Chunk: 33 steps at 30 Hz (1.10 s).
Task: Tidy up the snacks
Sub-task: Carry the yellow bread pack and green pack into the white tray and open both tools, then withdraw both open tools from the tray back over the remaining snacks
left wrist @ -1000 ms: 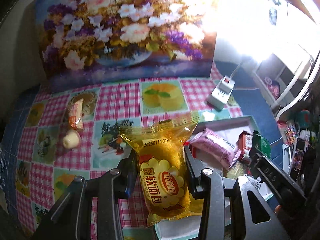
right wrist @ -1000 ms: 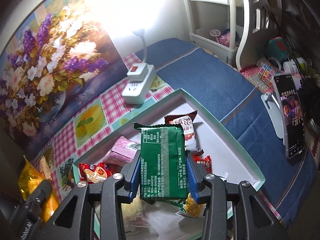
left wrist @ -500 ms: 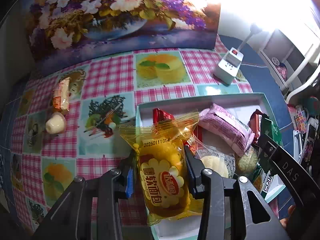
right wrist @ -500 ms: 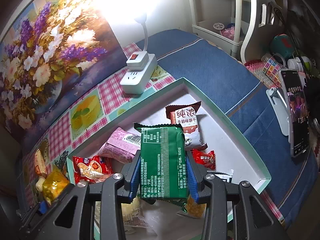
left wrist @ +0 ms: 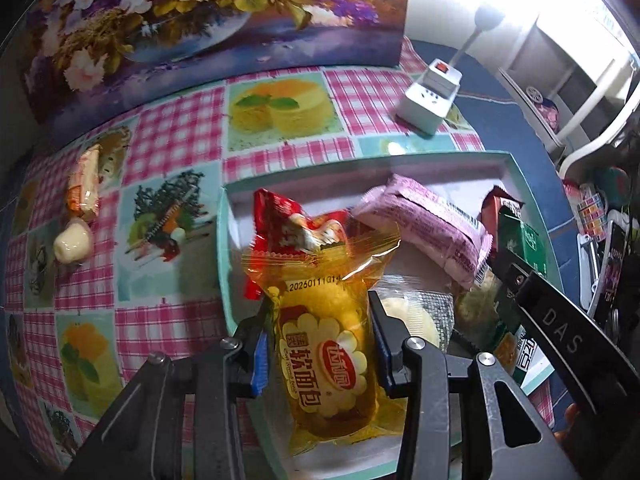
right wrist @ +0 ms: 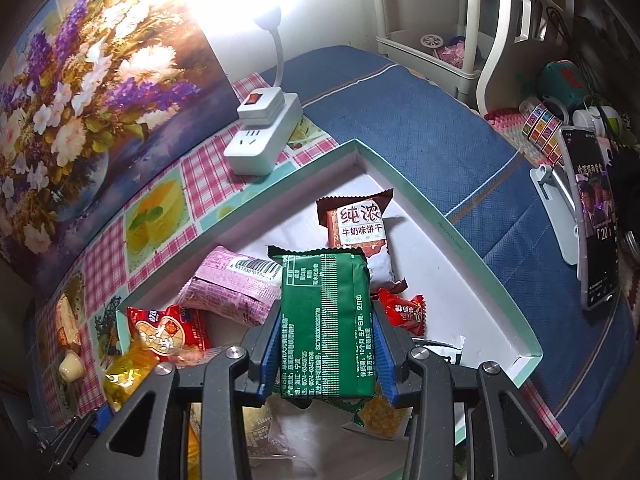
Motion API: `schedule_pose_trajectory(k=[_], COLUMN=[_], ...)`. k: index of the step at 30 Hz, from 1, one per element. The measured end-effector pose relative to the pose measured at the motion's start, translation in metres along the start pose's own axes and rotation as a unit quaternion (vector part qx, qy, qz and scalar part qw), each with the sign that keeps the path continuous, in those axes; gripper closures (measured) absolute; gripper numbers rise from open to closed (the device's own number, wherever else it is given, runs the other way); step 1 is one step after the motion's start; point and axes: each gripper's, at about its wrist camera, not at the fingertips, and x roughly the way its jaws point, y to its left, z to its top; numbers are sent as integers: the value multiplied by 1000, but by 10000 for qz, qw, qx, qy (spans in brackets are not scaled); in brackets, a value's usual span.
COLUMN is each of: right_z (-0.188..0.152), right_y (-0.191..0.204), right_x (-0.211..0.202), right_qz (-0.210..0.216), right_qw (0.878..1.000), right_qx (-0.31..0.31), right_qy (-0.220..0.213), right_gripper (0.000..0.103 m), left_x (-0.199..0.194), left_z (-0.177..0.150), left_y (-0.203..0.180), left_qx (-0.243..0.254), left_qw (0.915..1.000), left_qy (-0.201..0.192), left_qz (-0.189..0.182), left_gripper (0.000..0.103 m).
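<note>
Over the box (left wrist: 224, 240), both grippers carry a snack ready to drop in. The left gripper (left wrist: 320, 344) pinches a yellow bread pack (left wrist: 324, 344) across its middle, and the pack hangs above the box's near-left corner. I judge the step to be placing it: lower it onto the bare floor near that corner, lay it flat, then spread the fingers fully before lifting, so the slippery film does not cling to a pad. Its top seal overlaps the red pack (left wrist: 280, 228) in view, so a slight shift toward the near wall would keep it from landing on top.

The right gripper (right wrist: 326, 332) is pinching a green pack (right wrist: 326, 320), back side up with printed text, above the box's middle. White floor (right wrist: 448, 280) shows to its right, a better landing spot than the pile beneath it.

The bread pack is clear yellow film with a red logo, a date stamp and a puffy roll inside; it will likely squash a little. A pink pack (right wrist: 232, 288), a brown biscuit pack (right wrist: 356, 224) and a small red sweet (right wrist: 404, 312) already lie in the box. Out on the checked tabletop (left wrist: 176, 140), well apart from the box, an orange wrapper (left wrist: 84, 184) and a pale round sweet (left wrist: 74, 240) are not yet gathered. A power strip (right wrist: 264, 136) stands beyond the box's far edge.
</note>
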Motion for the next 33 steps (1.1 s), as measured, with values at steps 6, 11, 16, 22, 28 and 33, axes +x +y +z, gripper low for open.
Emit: schedule_pose_trajectory(k=[6, 11, 16, 22, 28, 33], right_z=[-1, -2, -2, -1, 0, 0], right_y=[1, 1, 0, -2, 0, 0], right_x=[5, 6, 2, -2, -7, -8], right_qz=[-33, -64, -82, -49, 8, 36], right_qw=[10000, 10000, 10000, 10000, 9999, 9998], right_qx=[-5, -17, -10, 39, 38, 32], right_qy=[63, 68, -17, -73, -159, -187], right_gripper=[60, 59, 58, 58, 58, 58], left_x=[4, 9, 5, -8, -19, -31], left_z=[-1, -1, 0, 3, 4, 6], left_y=[-7, -7, -5, 0, 1, 12], left_qx=[119, 91, 55, -29, -47, -188], left_qw=[9999, 9999, 9999, 10000, 9998, 9992], left_qy=[42, 133, 95, -56, -185, -338], left_qz=[30, 22, 48, -40, -59, -111], left_gripper=[60, 60, 54, 42, 42, 41])
